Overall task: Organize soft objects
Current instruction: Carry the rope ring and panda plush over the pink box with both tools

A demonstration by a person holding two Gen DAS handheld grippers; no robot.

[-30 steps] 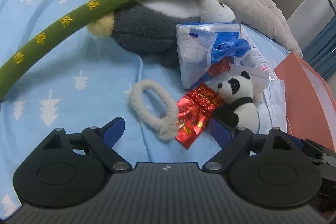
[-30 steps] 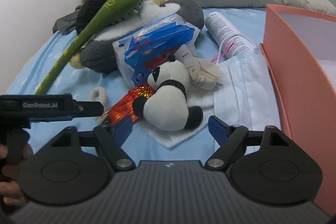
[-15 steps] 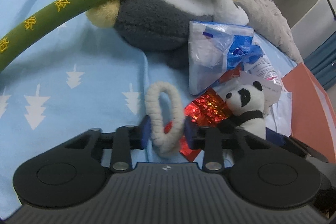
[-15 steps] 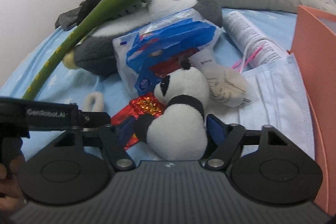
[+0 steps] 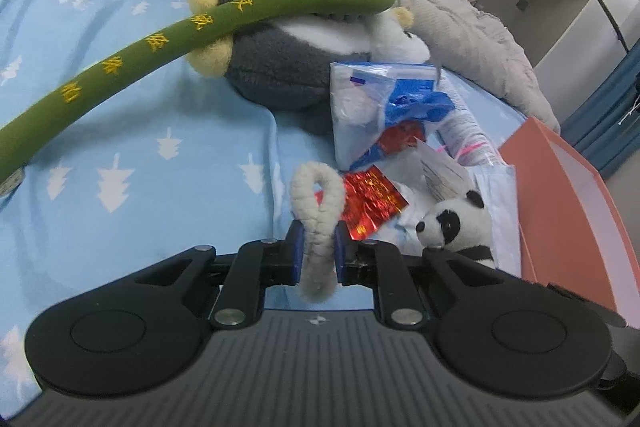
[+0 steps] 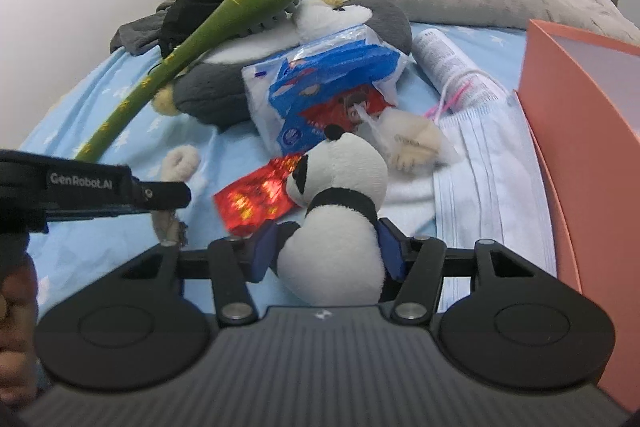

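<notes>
Left wrist view: left gripper point(image 5: 316, 247) closing, pads pinching fluffy loop point(image 5: 318, 211), centre frame. Right gripper point(image 6: 326, 253) closing around panda plush point(image 6: 340, 219); coral box point(image 6: 580, 147) at 3 o'clock. Risk: limp loop slipping, foil packet point(image 6: 256, 195) snagging on lift.

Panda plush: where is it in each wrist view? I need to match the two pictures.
Left wrist: panda plush sits lower right, just right of the left gripper, which is closing on the fluffy loop.
Right wrist: panda plush fills the centre, between the closing right gripper's fingers.
Shared landmark: red foil packet beside the panda.
</notes>
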